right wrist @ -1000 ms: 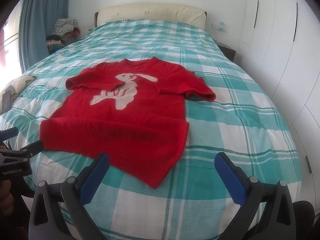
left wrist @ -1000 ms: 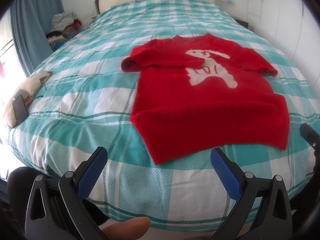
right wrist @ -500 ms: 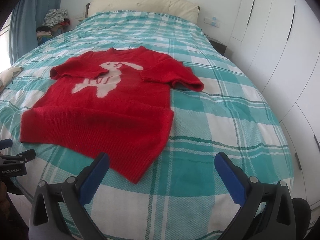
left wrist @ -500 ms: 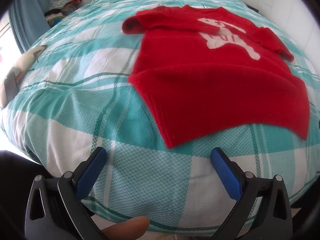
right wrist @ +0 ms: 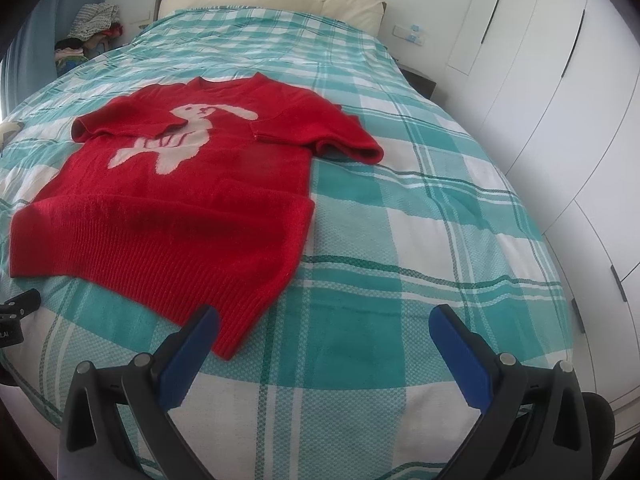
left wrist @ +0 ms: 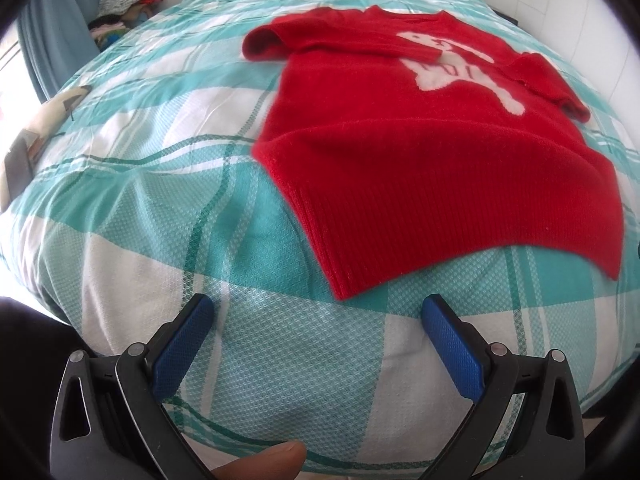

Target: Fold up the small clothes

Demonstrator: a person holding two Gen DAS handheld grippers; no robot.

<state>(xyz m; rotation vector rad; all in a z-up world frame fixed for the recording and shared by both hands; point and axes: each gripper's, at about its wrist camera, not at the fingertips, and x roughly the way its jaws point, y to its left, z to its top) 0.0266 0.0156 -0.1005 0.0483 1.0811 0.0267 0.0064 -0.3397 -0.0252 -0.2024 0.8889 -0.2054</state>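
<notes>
Teal-and-white checked bedcover (right wrist: 400,240) spans the bed; the red rabbit sweater (right wrist: 192,200) lies flat left of centre. White wardrobes (right wrist: 560,100) fill the right. Left hand-held gripper (left wrist: 320,320) and right hand-held gripper (right wrist: 324,328) both spread apart, empty.

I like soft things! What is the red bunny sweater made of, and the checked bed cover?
The red sweater looks like fuzzy knitted wool or acrylic: ribbed rows show at its hem, with a hazy nap. The checked bed cover looks like matte woven cotton, perhaps: a fine waffle-like weave shows up close.
</notes>
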